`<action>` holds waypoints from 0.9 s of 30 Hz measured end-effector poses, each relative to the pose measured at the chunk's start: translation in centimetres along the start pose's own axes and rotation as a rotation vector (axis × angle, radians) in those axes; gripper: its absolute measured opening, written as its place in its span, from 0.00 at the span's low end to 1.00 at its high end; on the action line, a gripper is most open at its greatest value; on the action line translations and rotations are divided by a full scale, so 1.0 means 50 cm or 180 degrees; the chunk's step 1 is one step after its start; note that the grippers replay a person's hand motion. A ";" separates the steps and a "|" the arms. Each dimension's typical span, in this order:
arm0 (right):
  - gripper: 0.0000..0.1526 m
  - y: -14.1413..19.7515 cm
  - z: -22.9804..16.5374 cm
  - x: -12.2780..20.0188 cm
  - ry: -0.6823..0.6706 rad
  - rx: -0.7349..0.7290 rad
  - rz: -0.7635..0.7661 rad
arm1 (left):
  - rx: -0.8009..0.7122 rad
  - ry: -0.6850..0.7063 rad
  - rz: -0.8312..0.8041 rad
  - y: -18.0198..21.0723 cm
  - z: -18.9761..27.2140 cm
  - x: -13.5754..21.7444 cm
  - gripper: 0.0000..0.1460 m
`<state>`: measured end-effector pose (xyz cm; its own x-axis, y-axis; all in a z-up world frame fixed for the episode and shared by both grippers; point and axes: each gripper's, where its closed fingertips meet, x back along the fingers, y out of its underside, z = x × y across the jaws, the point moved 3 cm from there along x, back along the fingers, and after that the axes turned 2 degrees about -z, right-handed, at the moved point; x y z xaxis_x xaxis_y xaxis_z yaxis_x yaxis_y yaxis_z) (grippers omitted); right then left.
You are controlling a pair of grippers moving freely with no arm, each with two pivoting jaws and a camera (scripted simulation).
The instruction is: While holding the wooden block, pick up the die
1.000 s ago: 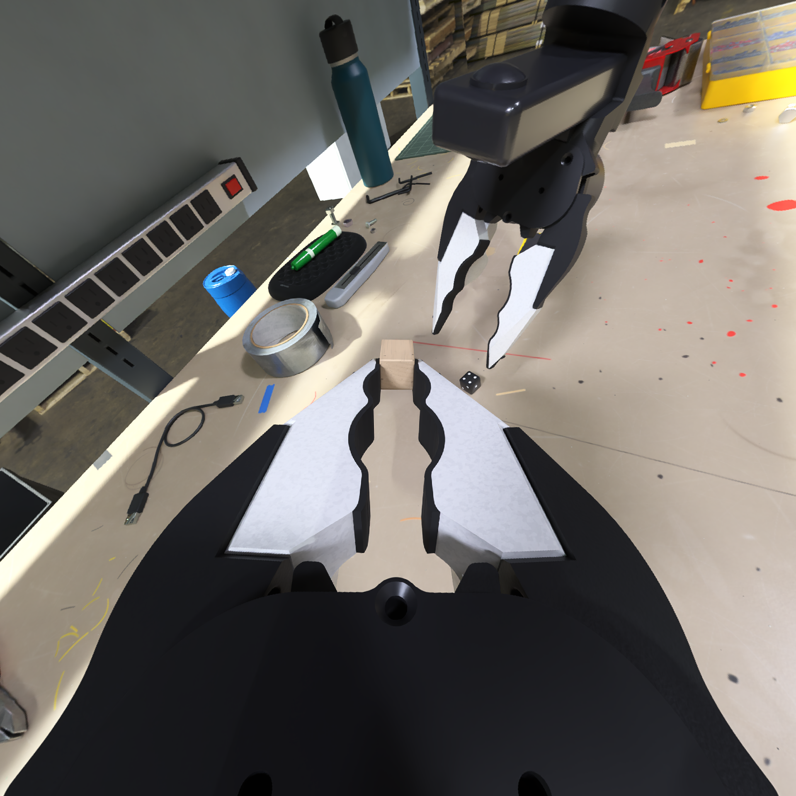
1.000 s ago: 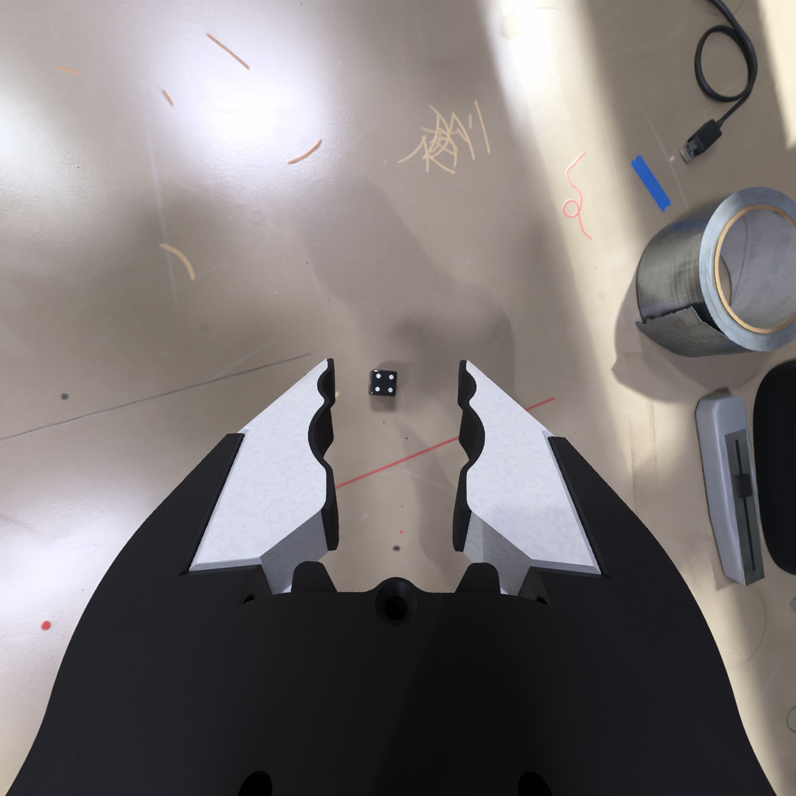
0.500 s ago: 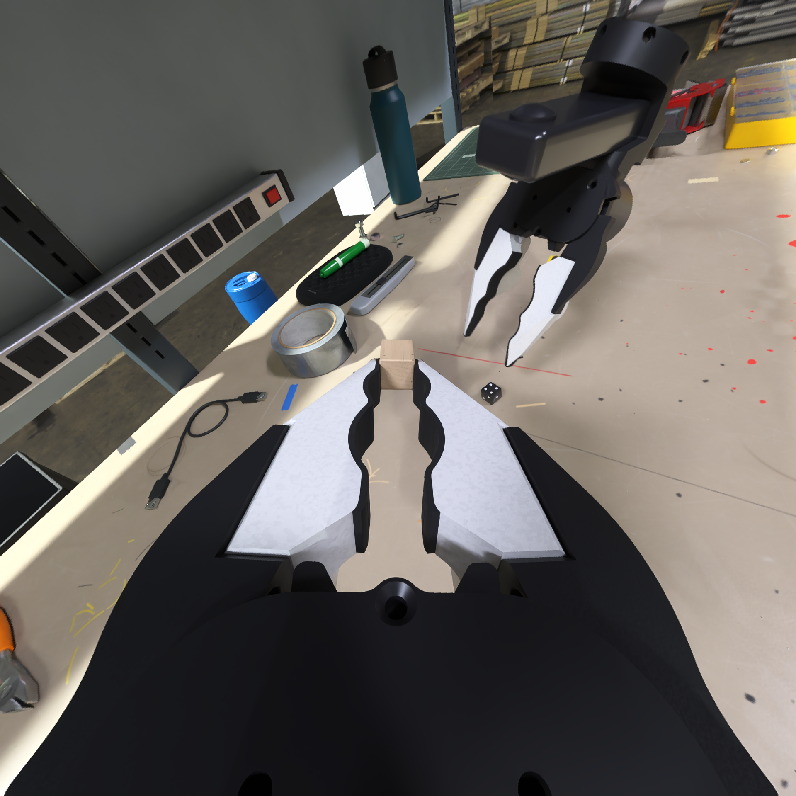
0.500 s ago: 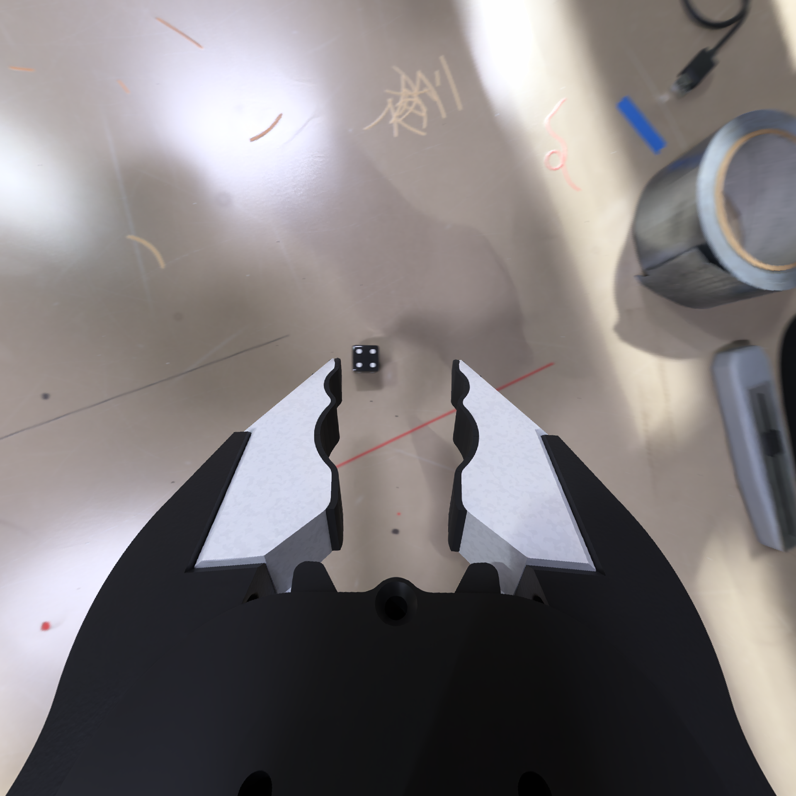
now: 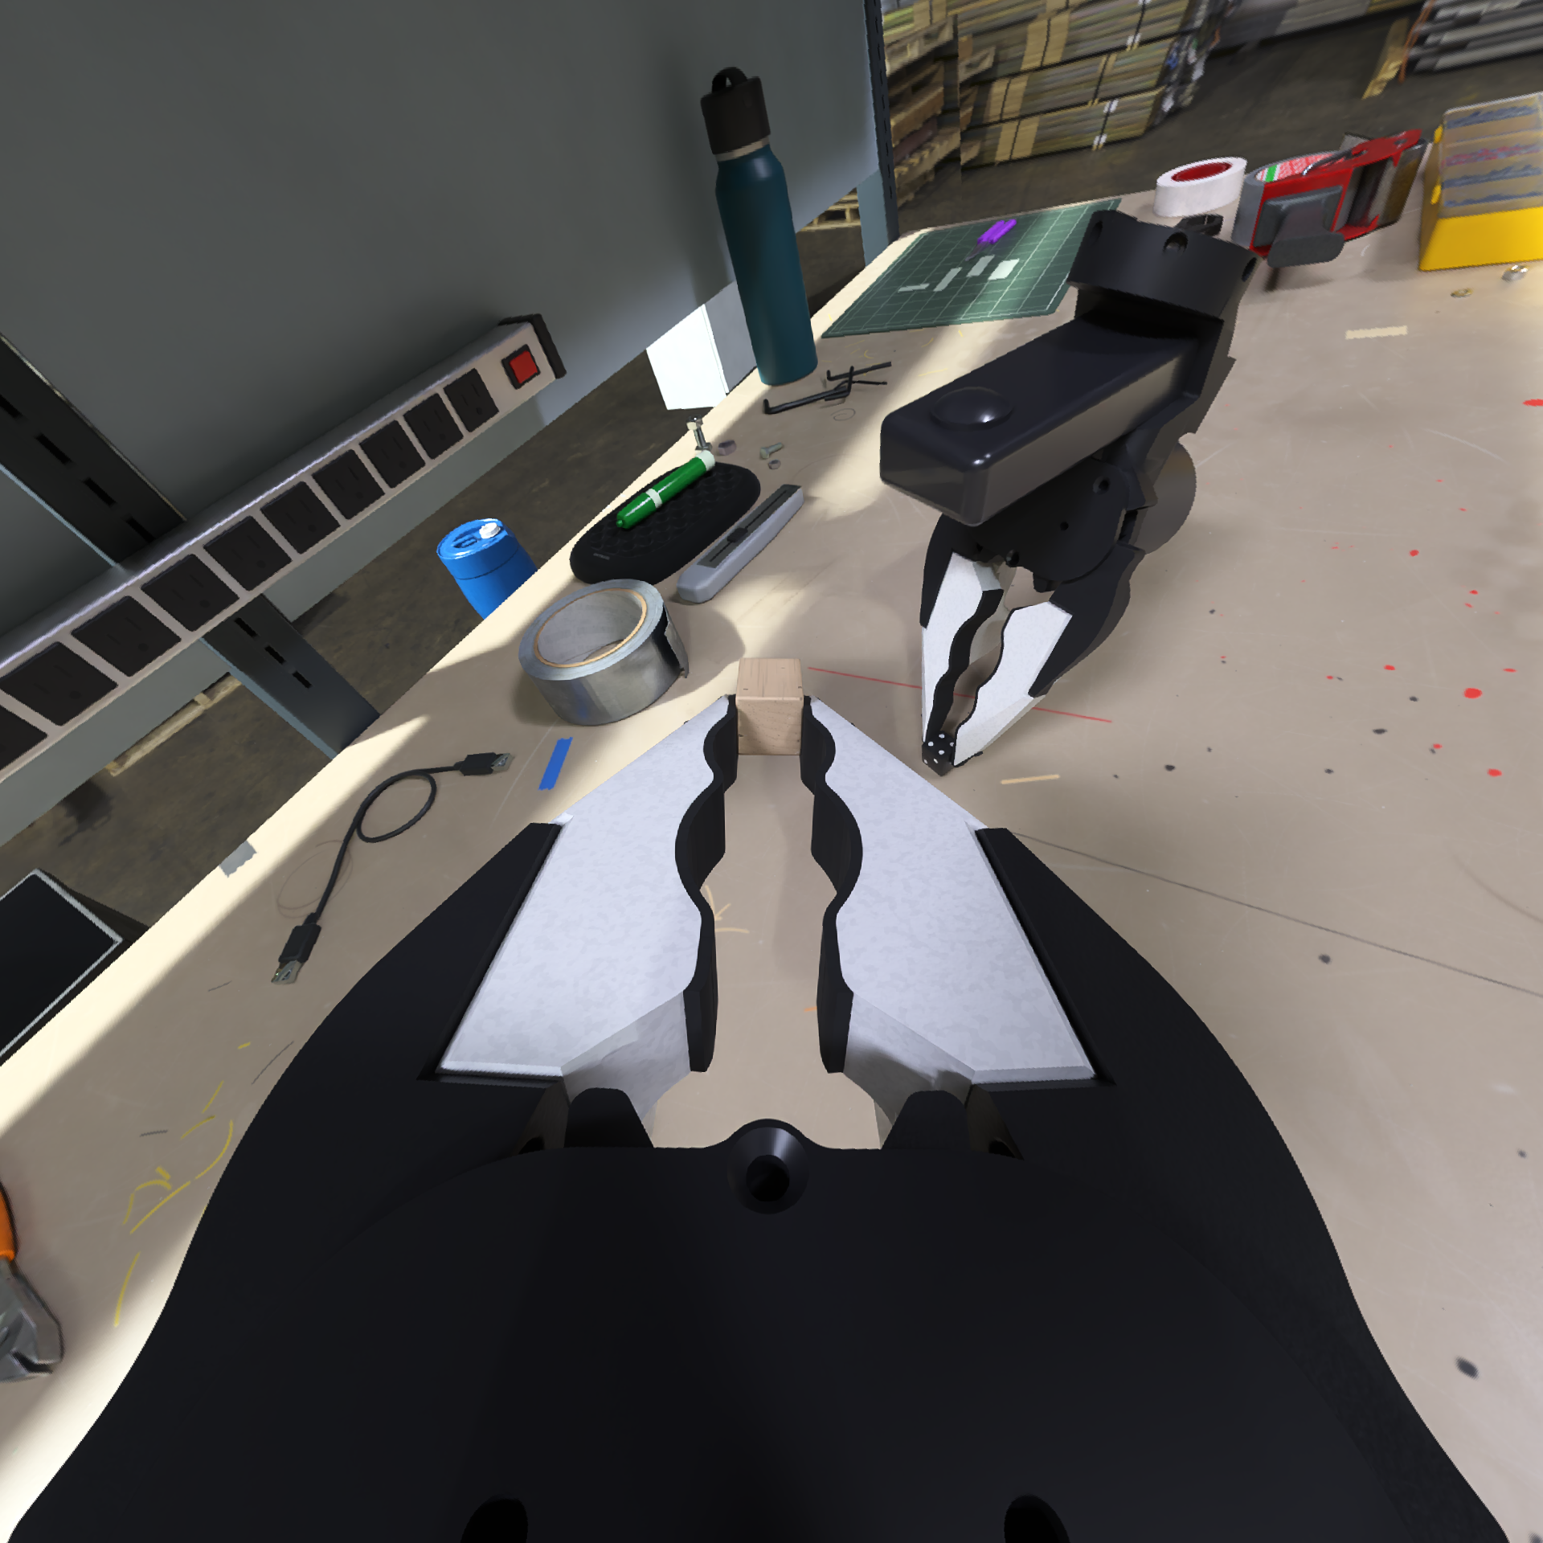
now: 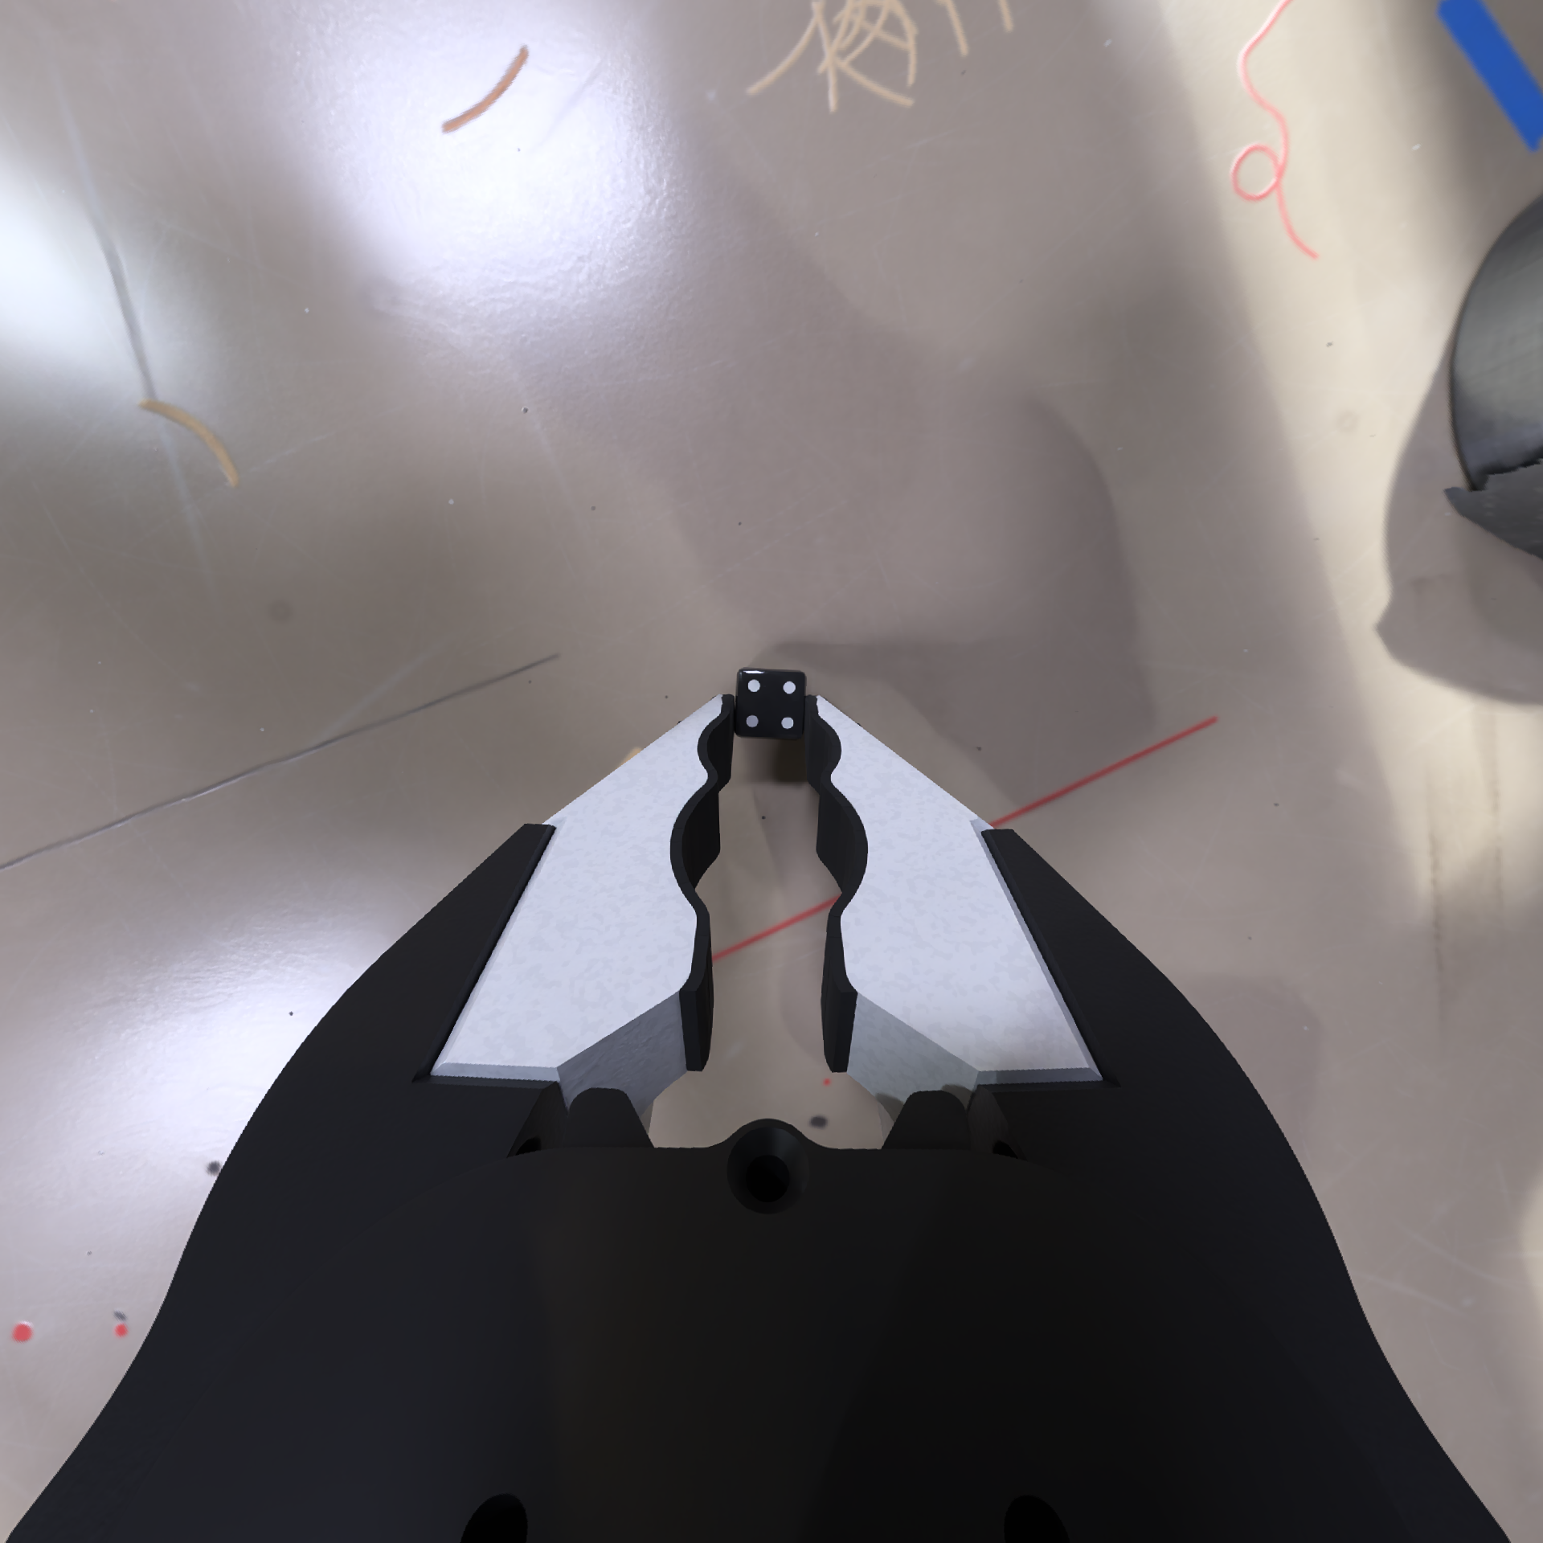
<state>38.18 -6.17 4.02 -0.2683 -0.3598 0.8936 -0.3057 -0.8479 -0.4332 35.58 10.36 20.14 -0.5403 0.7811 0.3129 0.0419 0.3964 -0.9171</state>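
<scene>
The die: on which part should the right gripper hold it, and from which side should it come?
Grip the die on two opposite flat side faces, coming from above. It is a small cube on the table, and the right gripper already pinches it at the fingertips that way.

Right gripper (image 6: 770, 710) pinching black die (image 6: 770, 704) between fingertips (image 6: 716, 725), four-pip face showing toward camera. Die sitting at very tips, jaws nearly closed around it. Beige tabletop (image 6: 417, 584) lying beneath, marked with thin red line (image 6: 1110, 768). Grey tape roll (image 6: 1503, 401) peeking in at right edge, blue tape strip (image 6: 1494, 58) showing at top right corner.
</scene>
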 end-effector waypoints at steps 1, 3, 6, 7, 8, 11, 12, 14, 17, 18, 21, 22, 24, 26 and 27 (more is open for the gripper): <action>0.11 -0.002 0.002 0.004 0.0023 -0.0008 0.0022 | 0.0003 -0.0010 0.0009 0.000 -0.001 0.001 0.09; 0.11 -0.009 0.008 0.018 0.0055 -0.0043 0.0103 | 0.0014 -0.0023 0.0027 -0.002 -0.003 0.003 0.09; 0.11 -0.033 0.020 0.058 0.0167 -0.0068 0.0326 | 0.0028 -0.0041 0.0064 -0.007 -0.007 0.008 0.09; 0.11 -0.043 0.026 0.078 0.0230 -0.0076 0.0421 | 0.0027 -0.0049 0.0074 -0.009 -0.009 0.010 0.09; 0.11 -0.053 0.033 0.102 0.0300 -0.0094 0.0521 | 0.0026 -0.0058 0.0083 -0.011 -0.010 0.012 0.09; 0.11 -0.083 0.061 0.191 0.0583 -0.0168 0.0859 | 0.0035 -0.0077 0.0123 -0.017 -0.012 0.017 0.09; 0.11 -0.091 0.073 0.226 0.0707 -0.0184 0.0955 | 0.0033 -0.0079 0.0126 -0.018 -0.012 0.019 0.09; 0.11 -0.102 0.100 0.298 0.0951 -0.0238 0.1133 | 0.0013 -0.0086 0.0117 -0.018 -0.012 0.020 0.09; 0.11 -0.106 0.147 0.408 0.1319 -0.0274 0.1272 | -0.0005 -0.0089 0.0094 -0.014 -0.012 0.020 0.09; 0.11 -0.104 0.163 0.443 0.1441 -0.0271 0.1281 | -0.0002 -0.0086 0.0089 -0.013 -0.012 0.019 0.09; 0.11 -0.088 0.217 0.537 0.1720 -0.0310 0.1329 | 0.0001 -0.0079 0.0069 -0.007 -0.012 0.017 0.09; 0.11 -0.077 0.236 0.562 0.1790 -0.0347 0.1337 | 0.0003 -0.0076 0.0064 -0.006 -0.012 0.016 0.09; 0.11 -0.048 0.270 0.598 0.1916 -0.0449 0.1317 | 0.0006 -0.0071 0.0059 -0.004 -0.012 0.016 0.09; 0.11 -0.015 0.292 0.617 0.1998 -0.0532 0.1275 | 0.0014 -0.0072 0.0053 -0.002 -0.013 0.015 0.09; 0.11 0.000 0.296 0.622 0.2032 -0.0561 0.1260 | 0.0020 -0.0069 0.0052 -0.001 -0.013 0.015 0.09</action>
<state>43.34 -23.10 33.55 -0.8466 -0.2836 0.4503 -0.2037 -0.6090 -0.7666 35.73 11.23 20.58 -0.5576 0.7768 0.2926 0.0455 0.3805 -0.9237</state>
